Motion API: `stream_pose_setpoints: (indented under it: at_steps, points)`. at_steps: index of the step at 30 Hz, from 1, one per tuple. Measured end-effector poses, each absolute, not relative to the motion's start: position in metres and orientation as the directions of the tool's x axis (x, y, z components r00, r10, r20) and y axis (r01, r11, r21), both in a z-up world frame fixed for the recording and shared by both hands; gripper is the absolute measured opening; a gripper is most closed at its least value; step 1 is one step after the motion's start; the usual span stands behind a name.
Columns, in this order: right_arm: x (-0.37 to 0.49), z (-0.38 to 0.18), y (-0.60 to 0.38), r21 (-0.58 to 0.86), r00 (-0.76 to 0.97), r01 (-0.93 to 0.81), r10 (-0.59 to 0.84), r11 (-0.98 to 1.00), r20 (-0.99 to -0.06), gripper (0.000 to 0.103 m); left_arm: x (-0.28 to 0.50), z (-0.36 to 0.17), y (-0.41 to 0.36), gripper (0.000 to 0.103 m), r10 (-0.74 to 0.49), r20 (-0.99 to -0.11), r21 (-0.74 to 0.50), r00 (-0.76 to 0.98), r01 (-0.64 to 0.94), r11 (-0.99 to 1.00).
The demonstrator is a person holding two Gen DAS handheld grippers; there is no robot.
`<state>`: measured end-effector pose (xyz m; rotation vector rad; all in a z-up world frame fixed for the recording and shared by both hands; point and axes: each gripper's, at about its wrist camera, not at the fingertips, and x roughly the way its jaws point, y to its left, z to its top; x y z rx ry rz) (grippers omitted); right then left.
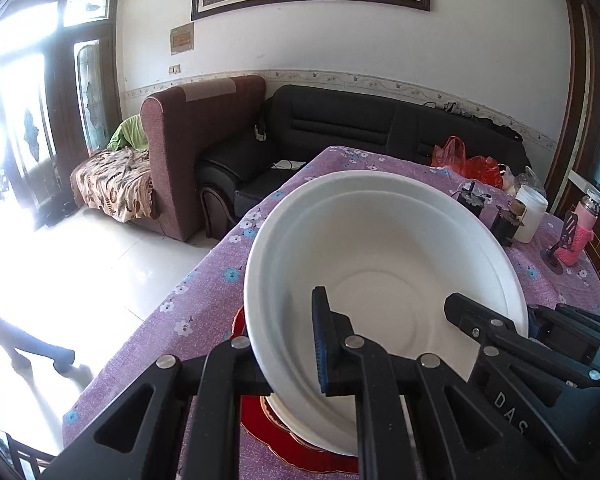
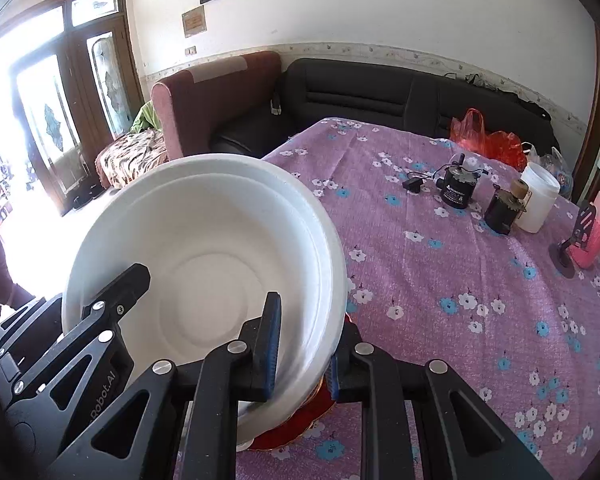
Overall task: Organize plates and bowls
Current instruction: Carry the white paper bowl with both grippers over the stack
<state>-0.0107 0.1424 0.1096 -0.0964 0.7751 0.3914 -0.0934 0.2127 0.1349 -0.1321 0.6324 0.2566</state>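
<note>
Two grippers pinch one white bowl: left gripper [image 1: 292, 344] closed on left rim, right gripper [image 2: 300, 354] closed on right rim. White bowl [image 1: 380, 264] tilted, held just above red plate [image 1: 276, 436]; another white dish seems to sit under it, hard to tell. Best way, I think: keep both grips even, tip bowl flat, lower slowly onto stack, let go together. Purple flowered tablecloth [image 2: 440, 280] covers table. Farther: small black motors [image 2: 454, 188], white cup [image 2: 538, 200], pink bottle [image 2: 598, 236], red bags [image 2: 488, 140]. Beyond: black sofa [image 2: 380, 92], brown armchair [image 1: 196, 140], bright door.
</note>
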Motion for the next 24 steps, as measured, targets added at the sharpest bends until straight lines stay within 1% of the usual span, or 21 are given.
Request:
stream_pose_setpoints:
  at_steps: [5,13,18,22,24]
  points:
    - [-0.01,0.107,0.142,0.07,0.635,-0.381,0.316,0.922,-0.705,0.021,-0.09,0.133,0.214,0.012,0.202,-0.611,-0.027,0.765,-0.276,0.961]
    - [-0.006,0.099,0.146,0.079,0.608,-0.389,0.32,0.918,-0.727,0.021,-0.076,0.118,0.225,0.012,0.144,-0.683,-0.08,0.717,-0.269,0.96]
    - [-0.001,0.093,0.147,0.085,0.594,-0.39,0.321,0.917,-0.737,0.021,-0.073,0.114,0.228,0.013,0.128,-0.696,-0.097,0.707,-0.269,0.958]
    - [0.0,0.092,0.148,0.102,0.578,-0.396,0.334,0.913,-0.744,0.021,-0.073,0.112,0.232,0.02,0.132,-0.697,-0.105,0.704,-0.282,0.954]
    - [0.0,0.09,0.148,0.112,0.57,-0.397,0.341,0.911,-0.748,0.021,-0.073,0.112,0.236,0.027,0.123,-0.7,-0.12,0.703,-0.286,0.951]
